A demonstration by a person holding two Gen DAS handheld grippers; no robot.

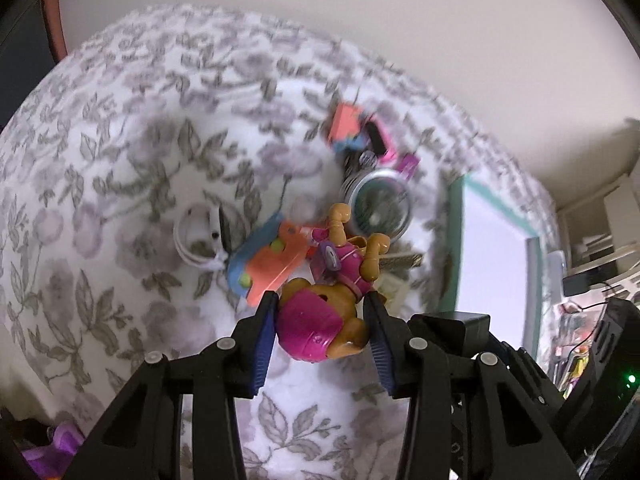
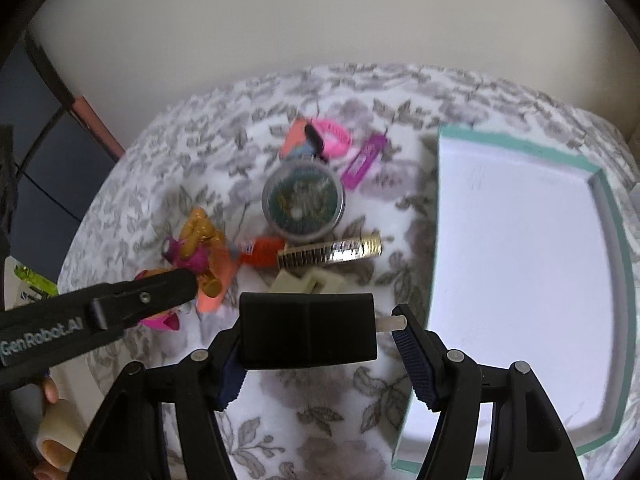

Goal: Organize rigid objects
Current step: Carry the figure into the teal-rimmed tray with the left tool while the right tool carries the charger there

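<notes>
My left gripper [image 1: 322,306] is shut on a brown and magenta dog figure [image 1: 320,320], gripping its head above a floral cloth; it also shows in the right wrist view [image 2: 196,248]. My right gripper [image 2: 316,340] is shut on a black block with a white peg [image 2: 308,326]. A white tray with a teal rim [image 2: 520,264] lies to the right. On the cloth lie a round tin [image 2: 303,201], a gold comb [image 2: 330,255], an orange toy [image 1: 272,264], a pink bracelet [image 2: 334,140] and a purple clip [image 2: 364,162].
A white cord ring [image 1: 196,236] lies left of the pile. A cream block [image 2: 308,282] sits near the comb. A plain wall stands behind the table. Shelves with clutter [image 1: 596,264] are at the far right. A purple thing [image 1: 52,448] lies low left.
</notes>
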